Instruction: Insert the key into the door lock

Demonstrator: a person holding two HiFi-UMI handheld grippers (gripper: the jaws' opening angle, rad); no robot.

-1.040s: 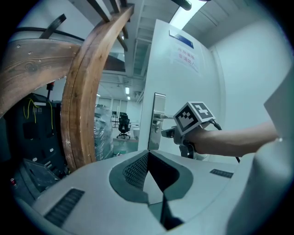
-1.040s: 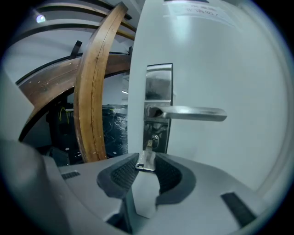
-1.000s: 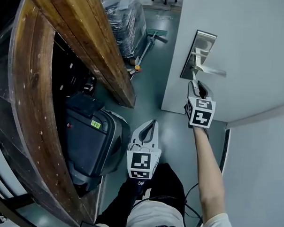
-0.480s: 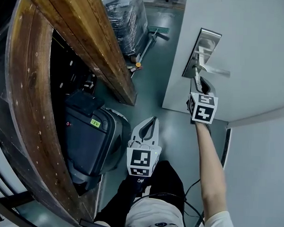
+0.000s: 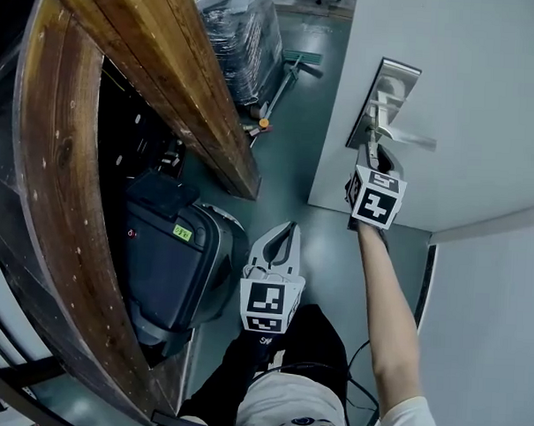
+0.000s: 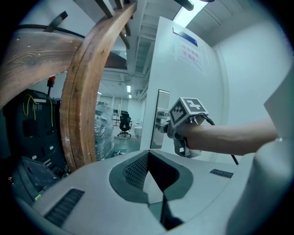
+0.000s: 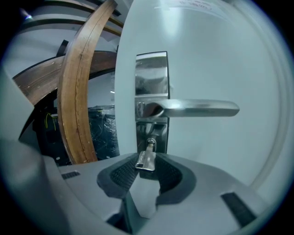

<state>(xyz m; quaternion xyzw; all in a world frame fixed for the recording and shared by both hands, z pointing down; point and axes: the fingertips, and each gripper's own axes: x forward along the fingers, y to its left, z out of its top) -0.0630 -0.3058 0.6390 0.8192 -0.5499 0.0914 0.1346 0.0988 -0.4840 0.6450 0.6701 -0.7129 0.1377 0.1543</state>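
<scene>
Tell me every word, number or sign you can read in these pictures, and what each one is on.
Nothing here can be read as text.
White paper notice with reddish print on the pale grey door: blurred, unreadable.
Blue strip above that notice: unreadable.
Small yellow-green sticker on the black machine: too small to read.
Black-and-white square markers on the white cubes: patterns only, no words.

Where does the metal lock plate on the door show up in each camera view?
Head view: lock plate upper right, on the white door.
Left gripper view: centre, just left of the right gripper's marker cube.
Right gripper view: upper centre, above the key.
Shared landmark: the curved wooden beam, left of the door in all three.
</scene>
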